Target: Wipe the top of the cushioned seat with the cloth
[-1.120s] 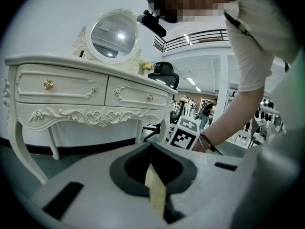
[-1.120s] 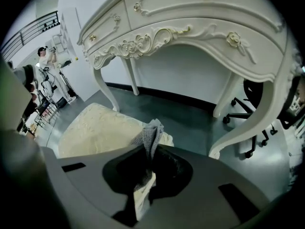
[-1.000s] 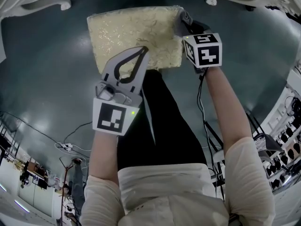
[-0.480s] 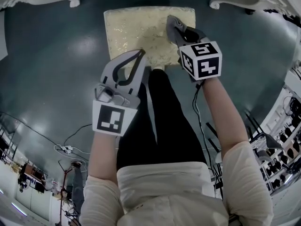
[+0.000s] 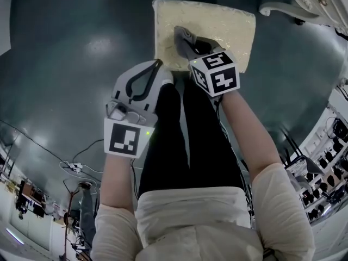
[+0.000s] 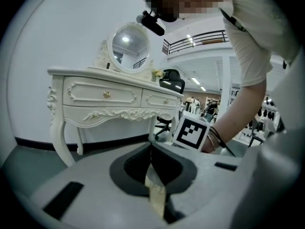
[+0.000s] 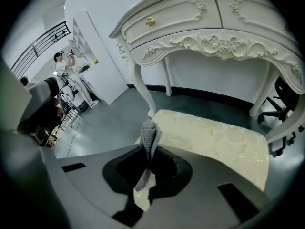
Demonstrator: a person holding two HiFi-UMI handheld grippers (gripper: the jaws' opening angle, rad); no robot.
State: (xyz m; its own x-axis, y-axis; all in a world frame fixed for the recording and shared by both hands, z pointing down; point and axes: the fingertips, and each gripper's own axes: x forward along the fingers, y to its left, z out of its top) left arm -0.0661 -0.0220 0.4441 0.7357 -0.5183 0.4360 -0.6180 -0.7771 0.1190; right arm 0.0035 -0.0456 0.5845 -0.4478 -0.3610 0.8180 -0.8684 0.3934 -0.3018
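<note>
Left claw (image 5: 159,64): tips closed together, nothing gripped. A pale strip shows through the gap below them in the left gripper view, judged to be the seat behind. Parked off the seat's 7 o'clock corner, same as in both earlier frames; idle.

Cloth (image 5: 182,37): grey knit, pinched in the closed right claw (image 5: 187,45) and standing up in a fold between the tips (image 7: 148,137). Pressed on the cushioned seat (image 5: 228,23), now in its left half, toward 9 o'clock.

Change noted: 1.0 s ago cloth and claw sat at the seat's 3 o'clock edge; 0.5 s ago about mid-right; now well left of centre. Reads as 1 right-to-left stroke along the near half of the top. Seat also sits further right in the head view than before; camera shift, probably.

Meaning for task: wiping under way, near band covered. Far band toward 12 o'clock, by the dressing table (image 7: 205,27), judged not yet wiped.
</note>
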